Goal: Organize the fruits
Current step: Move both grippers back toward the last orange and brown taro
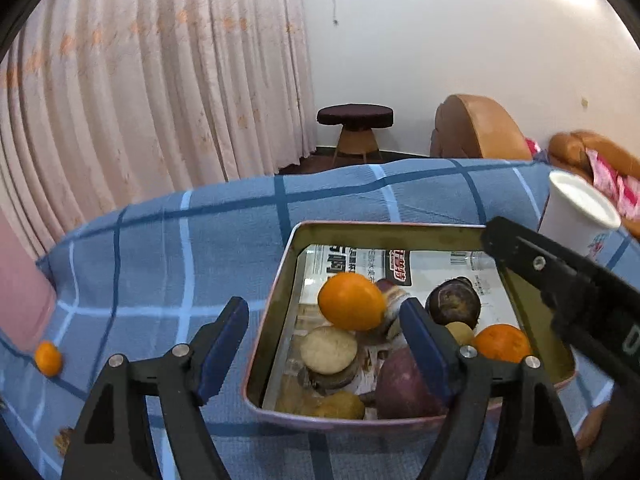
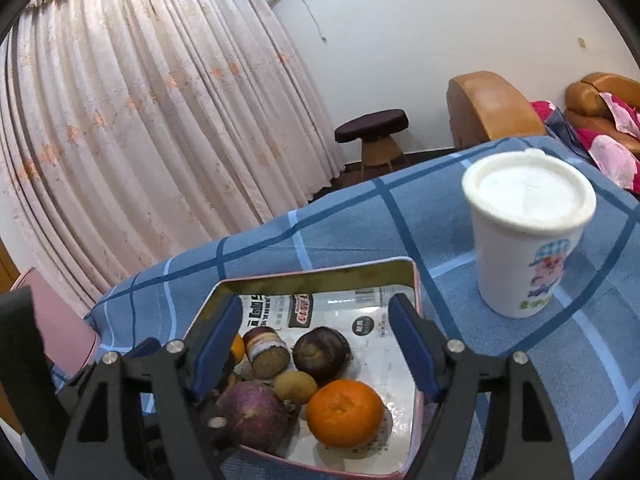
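A metal tin [image 1: 384, 232] lined with printed paper sits on the blue checked cloth and holds several fruits and roots. In the left wrist view an orange [image 1: 351, 301] lies between the fingers of my open left gripper [image 1: 324, 332], touching neither pad; I cannot tell if it rests on the pile. Another orange [image 1: 502, 343] lies at the tin's right. A small orange [image 1: 48, 358] lies on the cloth at far left. My right gripper [image 2: 316, 344] is open and empty above the tin [image 2: 320, 276], over an orange [image 2: 345, 413] and a purple root [image 2: 252, 416].
A white lidded paper cup [image 2: 524, 236] stands on the cloth right of the tin; it also shows in the left wrist view [image 1: 576, 212]. A pink object [image 1: 20, 296] lies at the cloth's left edge. A stool [image 1: 354, 128], curtains and orange sofas stand behind.
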`<action>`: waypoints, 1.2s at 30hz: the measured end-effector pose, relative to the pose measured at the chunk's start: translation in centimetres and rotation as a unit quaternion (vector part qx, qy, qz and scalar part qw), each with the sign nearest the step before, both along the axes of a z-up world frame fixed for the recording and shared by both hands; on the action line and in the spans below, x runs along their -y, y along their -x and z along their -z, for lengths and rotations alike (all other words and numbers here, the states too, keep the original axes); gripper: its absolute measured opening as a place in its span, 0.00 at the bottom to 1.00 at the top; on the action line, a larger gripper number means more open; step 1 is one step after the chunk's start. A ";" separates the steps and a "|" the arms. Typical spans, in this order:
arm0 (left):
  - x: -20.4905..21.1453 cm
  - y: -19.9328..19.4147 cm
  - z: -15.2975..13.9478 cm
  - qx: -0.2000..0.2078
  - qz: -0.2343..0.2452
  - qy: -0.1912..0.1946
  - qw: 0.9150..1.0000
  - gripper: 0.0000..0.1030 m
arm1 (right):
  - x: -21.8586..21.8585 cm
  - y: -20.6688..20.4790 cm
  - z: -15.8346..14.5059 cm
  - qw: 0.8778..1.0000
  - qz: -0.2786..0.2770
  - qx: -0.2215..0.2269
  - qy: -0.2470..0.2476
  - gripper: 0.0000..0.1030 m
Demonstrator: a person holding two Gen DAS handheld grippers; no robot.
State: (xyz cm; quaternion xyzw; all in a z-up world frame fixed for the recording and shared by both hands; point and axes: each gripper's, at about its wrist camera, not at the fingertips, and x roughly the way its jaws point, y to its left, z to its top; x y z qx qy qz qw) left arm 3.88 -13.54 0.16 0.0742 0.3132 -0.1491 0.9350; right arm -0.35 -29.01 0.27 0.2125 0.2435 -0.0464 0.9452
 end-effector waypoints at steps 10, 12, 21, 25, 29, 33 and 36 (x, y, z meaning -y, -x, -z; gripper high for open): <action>-3.3 1.0 -0.8 0.030 -0.034 0.015 0.999 0.77 | -1.3 0.9 -0.1 0.998 0.013 0.019 0.052 0.83; -4.5 1.0 -0.8 0.035 -0.049 0.019 0.998 0.77 | -2.0 0.9 0.0 0.997 0.007 0.018 0.070 0.83; -8.2 1.6 0.2 0.050 -0.084 -0.011 0.995 0.77 | -4.1 1.3 0.3 0.994 -0.009 0.025 0.104 0.83; -9.6 1.7 0.7 0.037 -0.090 -0.002 0.995 0.77 | -4.5 1.5 0.5 0.995 -0.009 0.018 0.093 0.83; -10.8 2.2 0.8 0.035 -0.093 -0.001 0.995 0.77 | -5.5 1.9 0.7 0.996 -0.014 0.011 0.087 0.83; -11.4 2.8 0.9 0.037 -0.091 -0.008 0.995 0.77 | -6.9 2.1 0.8 0.996 -0.030 0.003 0.089 0.82; -12.0 3.2 0.9 0.041 -0.089 -0.012 0.995 0.77 | -8.6 2.6 0.8 0.994 -0.047 0.005 0.102 0.78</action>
